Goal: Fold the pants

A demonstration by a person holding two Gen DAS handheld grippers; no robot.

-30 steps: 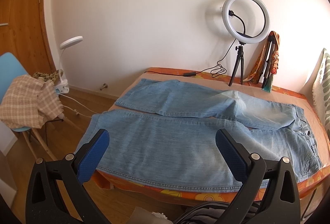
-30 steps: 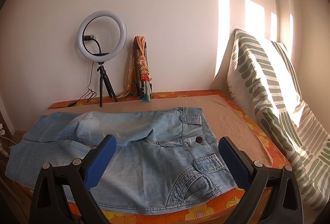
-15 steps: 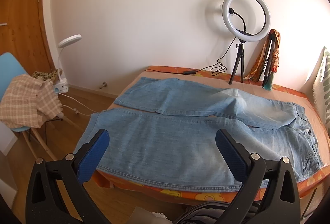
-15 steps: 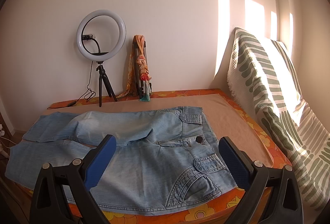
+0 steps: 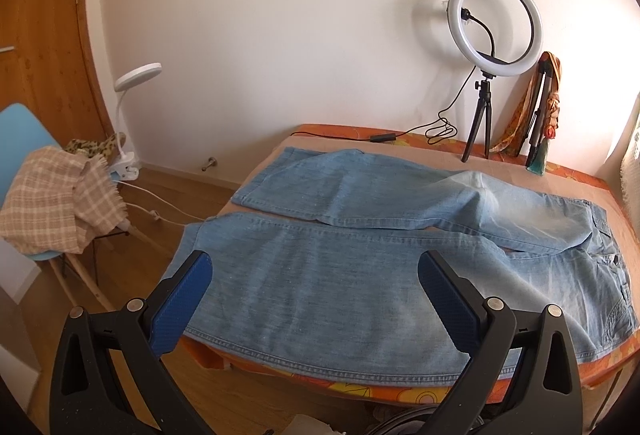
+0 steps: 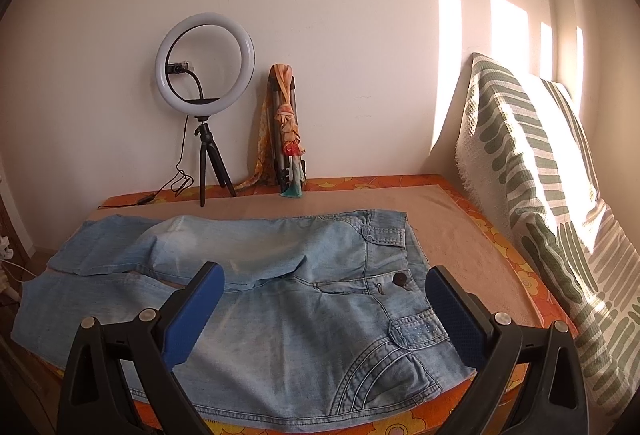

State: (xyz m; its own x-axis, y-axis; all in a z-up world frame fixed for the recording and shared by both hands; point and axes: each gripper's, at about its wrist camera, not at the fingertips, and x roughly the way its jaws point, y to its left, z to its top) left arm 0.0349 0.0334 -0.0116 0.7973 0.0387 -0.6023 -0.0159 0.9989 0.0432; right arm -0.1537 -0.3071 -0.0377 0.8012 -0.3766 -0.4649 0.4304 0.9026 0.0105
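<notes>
Light blue jeans [image 5: 360,259] lie spread flat on the bed [image 5: 568,175], legs to the left, waist to the right. In the right wrist view the jeans [image 6: 288,299] show the waist button and front pockets. My left gripper [image 5: 316,271] is open and empty, above the near leg by the front edge. My right gripper [image 6: 324,287] is open and empty, above the hip and pocket area.
A ring light on a tripod [image 5: 486,75] and a folded tripod with a scarf [image 5: 540,115] stand at the back of the bed. A green-striped cushion [image 6: 560,195] leans at the right. A blue chair with a plaid cloth [image 5: 48,203] and a clip lamp [image 5: 128,115] stand left.
Both grippers have shifted slightly closer to the jeans; both stay open. The jeans have not moved.
</notes>
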